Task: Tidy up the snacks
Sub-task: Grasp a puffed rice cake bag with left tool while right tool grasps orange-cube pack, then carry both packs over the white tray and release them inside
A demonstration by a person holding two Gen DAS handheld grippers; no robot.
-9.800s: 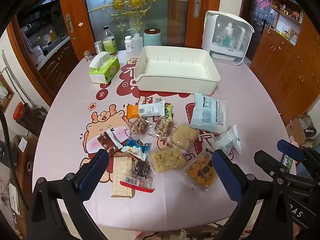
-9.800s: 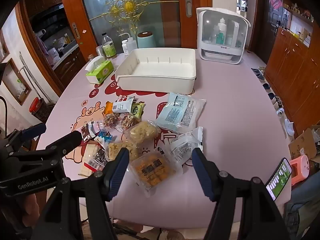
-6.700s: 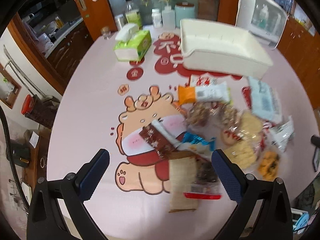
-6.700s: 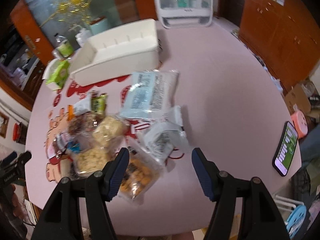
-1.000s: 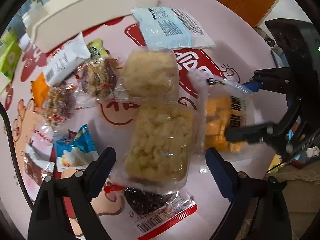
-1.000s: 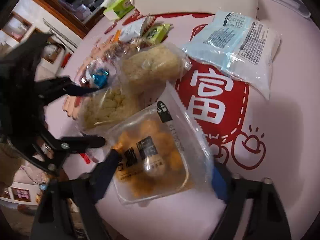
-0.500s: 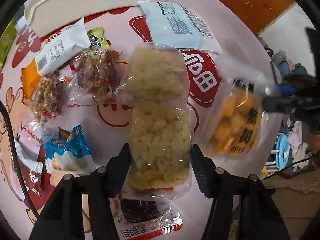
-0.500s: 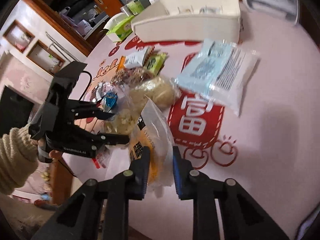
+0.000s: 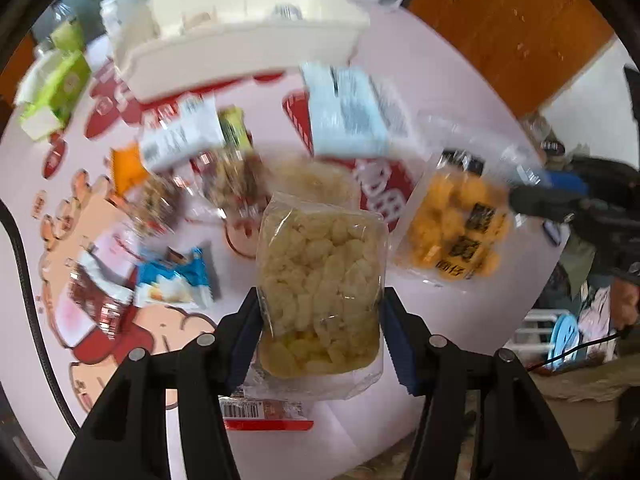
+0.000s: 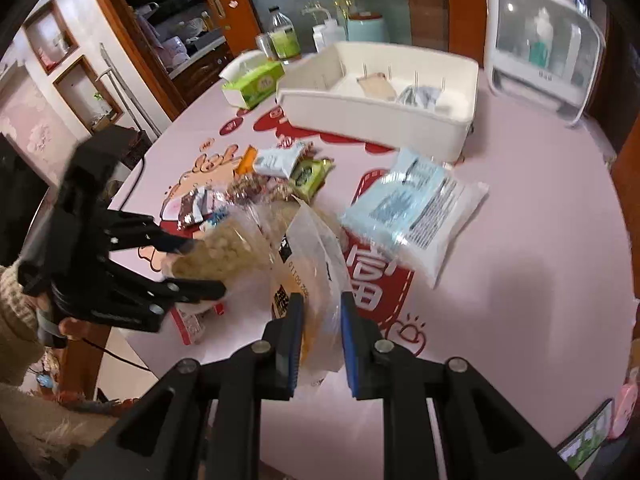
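Left tool (image 9: pixel 320 320) clamps pale puffed-snack bag (image 9: pixel 320 276); right tool (image 10: pixel 320 332) pinches orange-snack bag (image 10: pixel 316 280).

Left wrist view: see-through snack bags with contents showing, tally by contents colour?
Pale yellow: 2, held pale bag in the left tool, second pale bag on the table
Orange: 1, orange bag in the right tool
Brown mix: 2, brown mix bag, other brown mix bag, both on the table
Total: 5
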